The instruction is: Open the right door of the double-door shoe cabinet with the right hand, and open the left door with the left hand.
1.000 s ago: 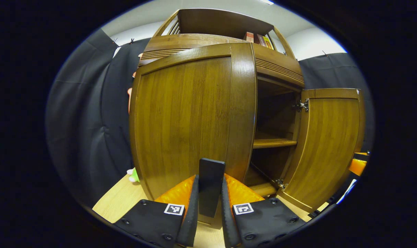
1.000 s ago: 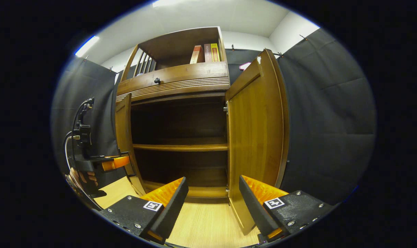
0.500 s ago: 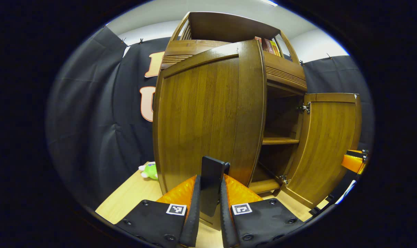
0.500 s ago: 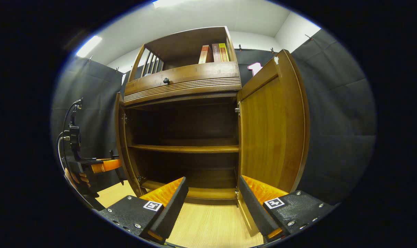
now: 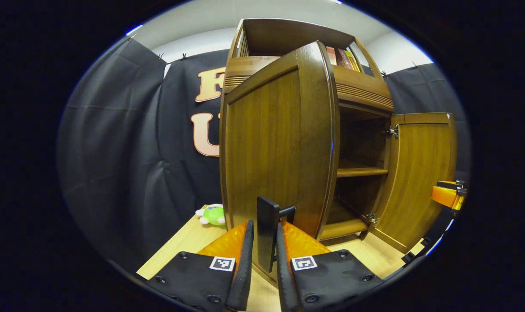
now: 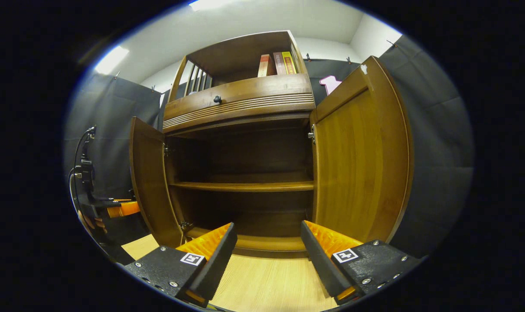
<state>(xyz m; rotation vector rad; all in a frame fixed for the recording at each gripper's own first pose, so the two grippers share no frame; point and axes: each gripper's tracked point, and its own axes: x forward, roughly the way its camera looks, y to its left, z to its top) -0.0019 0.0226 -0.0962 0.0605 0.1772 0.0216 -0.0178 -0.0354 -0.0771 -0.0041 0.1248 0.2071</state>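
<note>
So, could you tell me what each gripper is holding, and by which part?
The left gripper is shut on the left door, gripping its dark handle. The right gripper is open, holding nothing.

book spines (image 6: 278, 63) on top shelf too small to read, no other legible text

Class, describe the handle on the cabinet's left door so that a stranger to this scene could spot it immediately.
Start at the tall brown wooden cabinet with books on its top shelf. Its left door is swung open; low down near that door's free edge, a flat dark upright handle sticks out. Unlike the round knob on the drawer above, it is a flat bar, and the left tool is clamped on it.
</note>
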